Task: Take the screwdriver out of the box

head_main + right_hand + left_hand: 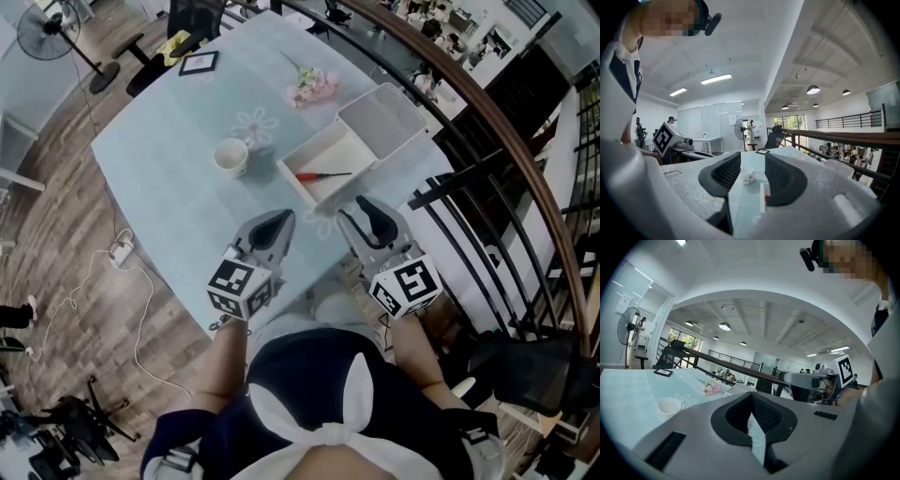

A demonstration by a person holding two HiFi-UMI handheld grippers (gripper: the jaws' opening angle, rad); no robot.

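An open white box (330, 150) sits on the pale blue table (178, 122), and in it lies the screwdriver (321, 175) with a red handle and a dark shaft. Both grippers hover near the table's front edge, short of the box. My left gripper (284, 217) is shut with nothing in it; its tips meet in the left gripper view (752, 394). My right gripper (350, 208) is open and empty. In the right gripper view (752, 157), the box's near wall (762, 199) and a bit of red handle (768, 197) show between the jaws.
The box's white lid (384, 117) lies just behind the box at the right. A white cup (230, 157) stands left of the box, pink flowers (314, 86) and a small framed picture (199, 63) lie farther back. A dark railing (487, 122) runs along the right.
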